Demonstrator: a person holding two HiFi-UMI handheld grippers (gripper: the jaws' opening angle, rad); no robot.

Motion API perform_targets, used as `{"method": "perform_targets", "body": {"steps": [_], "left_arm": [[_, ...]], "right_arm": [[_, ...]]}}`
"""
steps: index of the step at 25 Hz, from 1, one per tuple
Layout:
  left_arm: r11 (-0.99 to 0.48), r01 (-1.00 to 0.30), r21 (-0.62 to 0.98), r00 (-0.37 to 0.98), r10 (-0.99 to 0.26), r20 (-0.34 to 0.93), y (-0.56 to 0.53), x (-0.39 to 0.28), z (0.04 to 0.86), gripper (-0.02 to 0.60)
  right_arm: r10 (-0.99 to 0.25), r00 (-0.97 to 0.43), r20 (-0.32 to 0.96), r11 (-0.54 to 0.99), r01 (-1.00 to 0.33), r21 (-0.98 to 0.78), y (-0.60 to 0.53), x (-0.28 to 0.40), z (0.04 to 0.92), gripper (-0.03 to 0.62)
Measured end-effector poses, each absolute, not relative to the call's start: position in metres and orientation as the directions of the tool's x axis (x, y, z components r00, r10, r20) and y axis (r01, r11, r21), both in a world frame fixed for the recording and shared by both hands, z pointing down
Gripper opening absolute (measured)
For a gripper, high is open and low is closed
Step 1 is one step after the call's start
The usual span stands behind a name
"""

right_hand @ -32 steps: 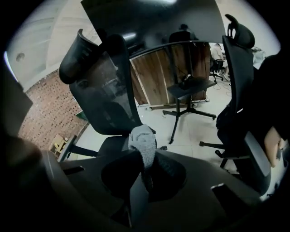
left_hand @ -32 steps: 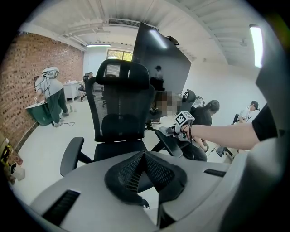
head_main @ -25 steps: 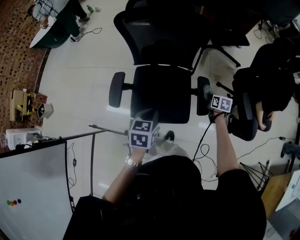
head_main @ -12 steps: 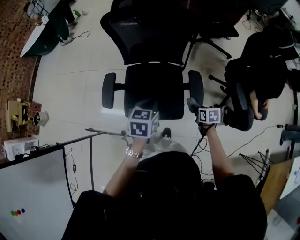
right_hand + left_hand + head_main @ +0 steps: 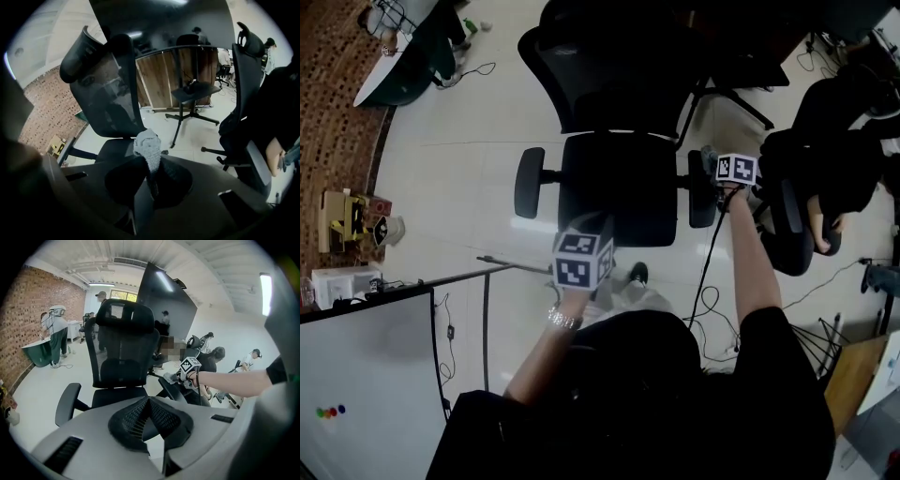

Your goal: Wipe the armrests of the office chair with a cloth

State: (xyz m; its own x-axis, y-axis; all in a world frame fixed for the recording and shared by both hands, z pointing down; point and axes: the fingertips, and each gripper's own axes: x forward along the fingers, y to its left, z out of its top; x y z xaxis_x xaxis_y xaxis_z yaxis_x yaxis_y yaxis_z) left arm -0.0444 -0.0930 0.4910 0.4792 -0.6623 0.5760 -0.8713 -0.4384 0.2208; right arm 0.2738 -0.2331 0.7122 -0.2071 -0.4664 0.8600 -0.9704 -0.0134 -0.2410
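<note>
- Though heavy-looking, the black mesh office chair [image 5: 619,187] may roll on the pale floor [image 5: 459,169].
- Right tool [image 5: 148,164] pinches one end of a soft, light grey knitted cloth [image 5: 146,140] by the right-hand padded armrest [image 5: 701,195].
- Left tool [image 5: 149,401]: pressed together, empty.

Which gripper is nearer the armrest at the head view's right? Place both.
Right. The right gripper, holding the cloth, is at the far end of that armrest; the left gripper hangs near the seat's front edge, apart from it.
</note>
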Motion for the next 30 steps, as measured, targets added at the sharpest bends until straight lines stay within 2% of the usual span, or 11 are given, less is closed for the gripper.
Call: {"method": "perform_targets", "body": {"steps": [7, 11, 19, 22, 25, 30], "left_arm": [[-0.401, -0.885, 0.237, 0.459, -0.665, 0.589, -0.087, -0.065, 0.500, -0.002], [-0.405, -0.879, 0.252, 0.471, -0.653, 0.593, -0.085, -0.062, 0.506, -0.003], [-0.446, -0.855, 0.263, 0.510, -0.634, 0.582, -0.088, -0.042, 0.506, -0.002], [-0.459, -0.848, 0.266, 0.522, -0.631, 0.574, -0.087, -0.034, 0.504, -0.002], [-0.466, -0.844, 0.266, 0.527, -0.629, 0.571, -0.085, -0.028, 0.502, -0.003], [-0.457, -0.851, 0.259, 0.520, -0.665, 0.536, -0.096, -0.033, 0.481, -0.002]], "right_arm": [[-0.483, -0.156, 0.862, -0.112, -0.965, -0.238, -0.194, 0.299, 0.733, 0.038], [-0.405, -0.111, 0.907, -0.136, -0.974, -0.180, -0.138, 0.303, 0.749, 0.038], [-0.381, -0.149, 0.913, -0.162, -0.961, -0.224, -0.026, 0.253, 0.749, 0.038], [-0.335, -0.298, 0.894, -0.079, -0.936, -0.342, 0.002, 0.195, 0.746, 0.038], [-0.325, -0.429, 0.843, 0.096, -0.902, -0.421, -0.004, 0.133, 0.718, 0.038], [-0.454, -0.525, 0.720, 0.361, -0.847, -0.390, -0.073, 0.070, 0.616, 0.037]]}}
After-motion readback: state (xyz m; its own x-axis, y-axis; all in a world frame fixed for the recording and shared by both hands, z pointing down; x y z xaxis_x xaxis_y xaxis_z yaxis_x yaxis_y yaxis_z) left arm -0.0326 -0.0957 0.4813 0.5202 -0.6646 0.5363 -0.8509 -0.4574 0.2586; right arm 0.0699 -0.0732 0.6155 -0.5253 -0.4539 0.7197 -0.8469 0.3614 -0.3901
